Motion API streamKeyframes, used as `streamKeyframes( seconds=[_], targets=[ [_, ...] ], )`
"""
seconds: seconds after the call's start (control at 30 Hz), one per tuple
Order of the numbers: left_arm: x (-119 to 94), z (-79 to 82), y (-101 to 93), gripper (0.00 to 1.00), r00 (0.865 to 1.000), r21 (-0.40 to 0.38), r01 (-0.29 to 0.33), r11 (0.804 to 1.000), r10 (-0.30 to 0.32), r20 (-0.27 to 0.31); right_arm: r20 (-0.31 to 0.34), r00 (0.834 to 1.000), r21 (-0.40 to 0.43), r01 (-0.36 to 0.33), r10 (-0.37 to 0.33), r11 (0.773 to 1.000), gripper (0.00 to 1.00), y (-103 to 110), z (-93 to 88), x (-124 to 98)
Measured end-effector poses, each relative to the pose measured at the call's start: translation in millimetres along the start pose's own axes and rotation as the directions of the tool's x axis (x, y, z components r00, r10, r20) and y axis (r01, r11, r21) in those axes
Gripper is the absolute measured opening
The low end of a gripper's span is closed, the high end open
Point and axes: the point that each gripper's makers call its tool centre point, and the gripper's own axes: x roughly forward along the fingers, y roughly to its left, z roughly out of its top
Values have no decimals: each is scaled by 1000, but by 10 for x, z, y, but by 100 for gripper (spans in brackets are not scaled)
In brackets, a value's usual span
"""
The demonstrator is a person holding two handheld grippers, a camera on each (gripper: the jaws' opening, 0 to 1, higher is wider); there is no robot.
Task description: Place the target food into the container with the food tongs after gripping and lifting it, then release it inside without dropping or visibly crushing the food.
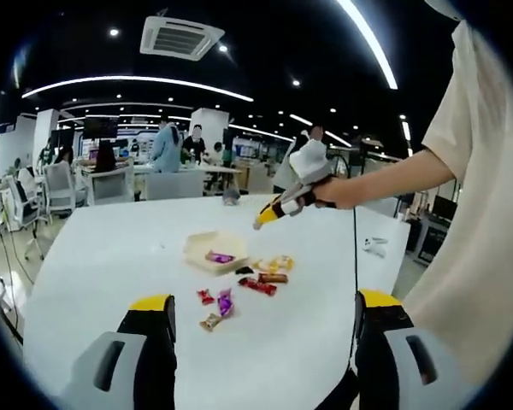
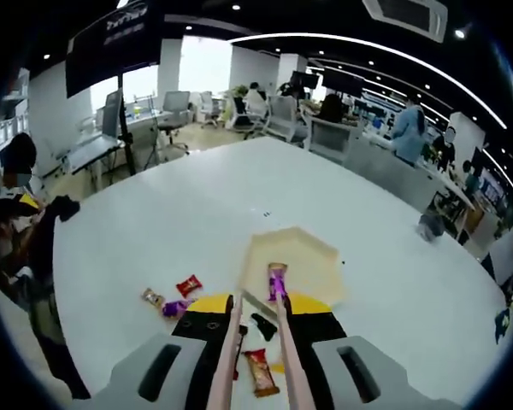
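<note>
A beige container (image 1: 207,245) (image 2: 312,256) sits mid-table with a purple wrapped candy (image 1: 220,257) (image 2: 277,280) lying in it. My right gripper (image 2: 258,303) is shut on pink food tongs (image 2: 284,342), whose arms stand slightly apart and point at that candy. In the left gripper view a hand holds the right gripper (image 1: 269,213) above and behind the container. Loose candies lie in front of the container: red (image 1: 205,295) (image 2: 188,284), purple (image 1: 225,301), gold (image 1: 209,321), a red bar (image 1: 258,286) (image 2: 261,371). My left gripper (image 1: 263,299) hangs wide open near the table's front.
The round white table (image 1: 111,256) (image 2: 197,196) has a small white object (image 1: 374,246) at its right and a dark object (image 2: 427,224) at its far side. A person's shirt (image 1: 470,222) stands at the right. Office chairs, desks and people lie beyond.
</note>
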Motion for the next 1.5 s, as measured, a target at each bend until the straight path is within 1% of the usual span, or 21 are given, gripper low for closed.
streamKeyframes(
  seconds=[0.03,0.07,0.2,0.27,0.33,0.4,0.43,0.5,0.6,0.7,0.73,0.87,1.0,1.07,1.17,1.5],
  targets=[
    [16,14,0,86,1000,-1,-3,1000,3,2,1,1000,0,-1,1,1000,23,-7,4,0],
    [32,29,0,86,1000,-3,-6,1000,6,4,5,1000,-1,-6,6,1000,23,-71,24,18],
    [107,72,-2,86,1000,-3,-19,1000,19,8,13,1000,-1,-10,10,1000,23,-102,33,25],
    [159,96,-1,85,1000,-5,-24,1000,24,12,16,1000,-1,-17,17,1000,23,-155,7,20],
    [268,154,-42,85,1000,3,-20,1000,20,17,19,999,3,-30,29,1000,23,-174,-9,22],
    [302,171,-53,85,1000,4,-17,1000,17,19,20,999,1,-32,32,999,23,-196,-22,25],
    [384,211,-84,85,1000,12,-10,1000,9,23,23,999,4,-35,34,999,23,-220,-30,31],
    [423,231,-97,85,1000,17,-7,1000,7,24,27,999,4,-37,37,999,23,-245,-44,40],
    [484,263,-118,85,1000,30,-13,999,12,18,26,999,10,-45,45,999,23,-287,-118,77],
    [484,253,-124,85,1000,26,-16,1000,15,17,23,999,15,-48,48,999,23,-289,-159,91],
    [484,218,-125,85,1000,25,-23,999,23,5,17,998,16,-55,55,998,23,-293,-212,111],
    [473,170,-115,83,999,10,-39,999,39,-6,7,998,23,-66,66,998,23,-310,-284,129],
    [513,137,-146,83,999,4,-48,999,48,-17,1,997,30,-74,74,997,23,-337,-356,154],
    [527,139,-155,84,998,1,-52,999,52,-18,0,997,33,-78,78,996,23,-342,-379,177],
    [543,153,-157,87,998,-2,-65,998,65,-15,-2,996,37,-84,84,996,23,-346,-404,206],
    [548,124,-93,86,995,2,-90,996,90,-43,-12,995,49,-102,102,994,23,-381,-503,319]
  ],
)
